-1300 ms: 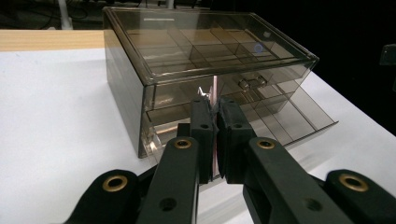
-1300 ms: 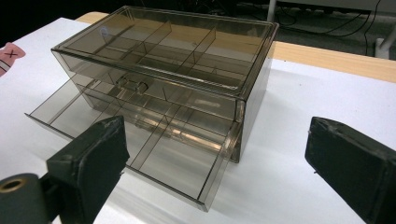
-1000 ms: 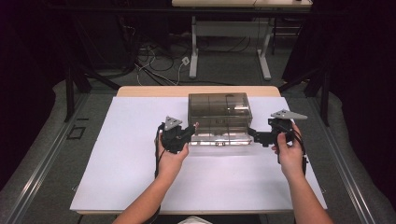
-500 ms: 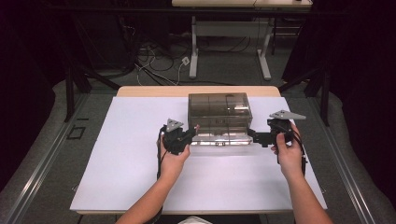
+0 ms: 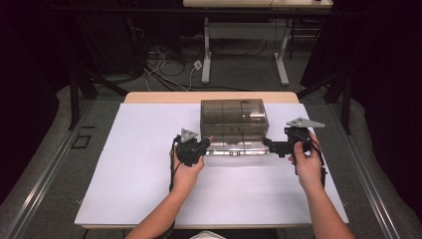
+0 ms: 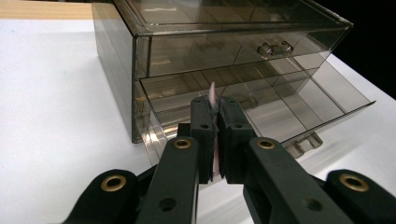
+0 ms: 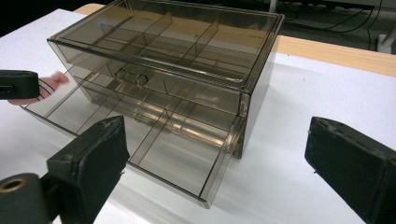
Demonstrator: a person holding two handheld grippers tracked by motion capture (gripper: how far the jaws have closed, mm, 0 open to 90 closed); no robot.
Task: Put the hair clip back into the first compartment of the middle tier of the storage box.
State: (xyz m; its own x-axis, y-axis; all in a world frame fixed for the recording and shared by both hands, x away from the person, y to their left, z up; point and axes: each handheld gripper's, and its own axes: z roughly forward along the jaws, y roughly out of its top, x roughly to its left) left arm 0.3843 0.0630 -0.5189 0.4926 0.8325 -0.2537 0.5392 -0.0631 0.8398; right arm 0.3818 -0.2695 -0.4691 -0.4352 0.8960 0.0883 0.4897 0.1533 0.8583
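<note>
Pink and thin, a small card (image 6: 213, 122) sits pinched between the jaws of the left claw (image 6: 214, 105), squeezed tight so it cannot slip. That claw holds it over the open bottom drawer (image 6: 299, 105) of the smoky see-through plastic box (image 5: 234, 115), probably to drop it into one of the little sections. The right claw (image 7: 217, 154) waits with its jaws wide and nothing between them, near the drawer's other end. The box sits on the white table (image 5: 124, 179). I can read no words or labels anywhere.
</note>
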